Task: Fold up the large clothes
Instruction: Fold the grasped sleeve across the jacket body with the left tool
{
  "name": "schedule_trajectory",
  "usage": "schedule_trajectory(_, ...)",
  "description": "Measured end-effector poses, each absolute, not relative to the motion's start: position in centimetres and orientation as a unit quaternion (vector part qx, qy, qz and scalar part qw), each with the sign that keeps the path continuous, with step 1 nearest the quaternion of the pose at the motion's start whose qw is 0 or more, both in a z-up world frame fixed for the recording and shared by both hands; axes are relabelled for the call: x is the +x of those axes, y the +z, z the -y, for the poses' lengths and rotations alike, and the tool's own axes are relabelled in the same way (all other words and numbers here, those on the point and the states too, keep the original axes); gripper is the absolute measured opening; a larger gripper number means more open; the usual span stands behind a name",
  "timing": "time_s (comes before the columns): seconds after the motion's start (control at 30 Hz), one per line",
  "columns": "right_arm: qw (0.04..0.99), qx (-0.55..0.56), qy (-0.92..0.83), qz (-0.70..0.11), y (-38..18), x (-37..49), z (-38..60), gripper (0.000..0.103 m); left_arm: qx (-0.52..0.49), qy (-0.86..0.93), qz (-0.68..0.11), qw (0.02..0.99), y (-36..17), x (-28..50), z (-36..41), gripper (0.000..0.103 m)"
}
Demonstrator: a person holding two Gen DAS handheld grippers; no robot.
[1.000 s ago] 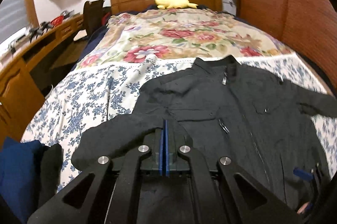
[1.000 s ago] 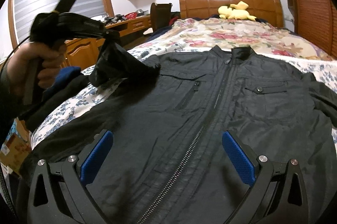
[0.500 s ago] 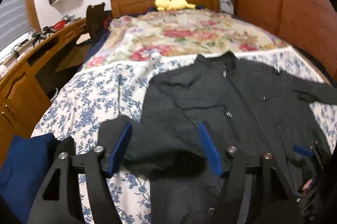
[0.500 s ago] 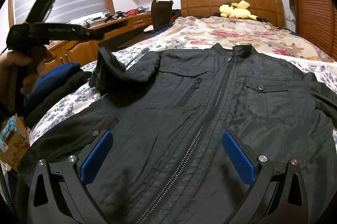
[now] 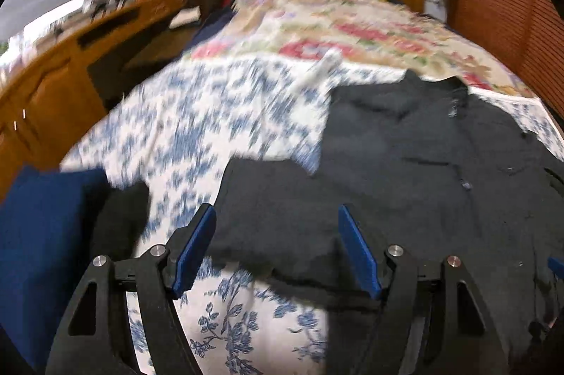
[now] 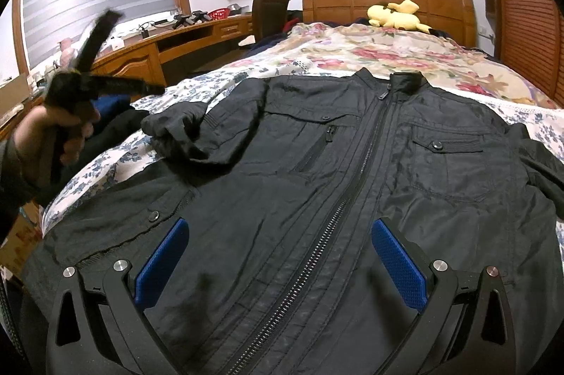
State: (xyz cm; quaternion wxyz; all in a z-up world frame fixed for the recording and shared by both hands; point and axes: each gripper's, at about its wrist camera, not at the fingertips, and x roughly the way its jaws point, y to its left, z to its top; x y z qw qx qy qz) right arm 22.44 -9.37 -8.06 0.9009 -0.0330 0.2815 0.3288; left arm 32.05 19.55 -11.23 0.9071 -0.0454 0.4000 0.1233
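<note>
A black zip-up jacket (image 6: 335, 170) lies front up on the bed, collar toward the headboard. Its left sleeve (image 6: 183, 131) lies folded in over the chest. In the blurred left wrist view the jacket (image 5: 405, 170) fills the right half. My left gripper (image 5: 276, 248) is open and empty, hovering above the sleeve end (image 5: 268, 198); it also shows in the right wrist view (image 6: 91, 85), held in a hand off the bed's left side. My right gripper (image 6: 278, 265) is open and empty, low over the jacket's hem by the zipper.
The bed has a blue-flowered sheet (image 5: 197, 114) and a floral quilt (image 6: 387, 57), with a yellow plush toy (image 6: 394, 15) at the wooden headboard. Folded dark blue and black clothes (image 5: 53, 227) lie at the left edge. A wooden desk (image 6: 148, 47) runs along the left; a wardrobe (image 6: 521, 4) stands on the right.
My left gripper opened and let go of the sleeve, which dropped onto the jacket's chest. The left gripper then drew back to the left. The right gripper stayed put.
</note>
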Motion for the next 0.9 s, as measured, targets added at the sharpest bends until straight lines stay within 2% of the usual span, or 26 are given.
schedule_trajectory(0.23, 0.902, -0.038, 0.323, -0.286, -8.1, 22.5, 9.1, 0.103, -0.105, 0.145, -0.442, 0.879, -16.2, 32.0, -22.3, 0.073)
schedule_trajectory(0.6, 0.905, -0.052, 0.310, -0.286, -7.6, 21.3, 9.4, 0.103, -0.140, 0.133, -0.460, 0.867, -17.9, 32.9, -22.7, 0.072)
schedule_trajectory(0.67, 0.907, -0.052, 0.304, -0.289, -7.5, 20.8, 9.8, 0.103, -0.130, 0.131, -0.457, 0.870, -17.8, 33.2, -22.5, 0.063)
schedule_trajectory(0.7, 0.908, -0.051, 0.300, -0.289, -7.5, 20.5, 10.1, 0.103, -0.126, 0.128, -0.456, 0.872, -17.7, 33.3, -22.4, 0.054)
schedule_trajectory(0.73, 0.909, -0.049, 0.295, -0.290, -7.4, 20.1, 10.5, 0.103, -0.120, 0.123, -0.452, 0.875, -17.5, 33.3, -22.2, 0.039)
schedule_trajectory(0.8, 0.911, -0.046, 0.287, -0.291, -7.2, 19.5, 11.0, 0.103, -0.100, 0.130, -0.438, 0.884, -16.9, 33.3, -21.6, 0.021)
schedule_trajectory(0.9, 0.915, -0.044, 0.278, -0.290, -7.0, 18.4, 12.0, 0.103, -0.074, 0.136, -0.404, 0.902, -15.3, 32.7, -20.5, 0.011)
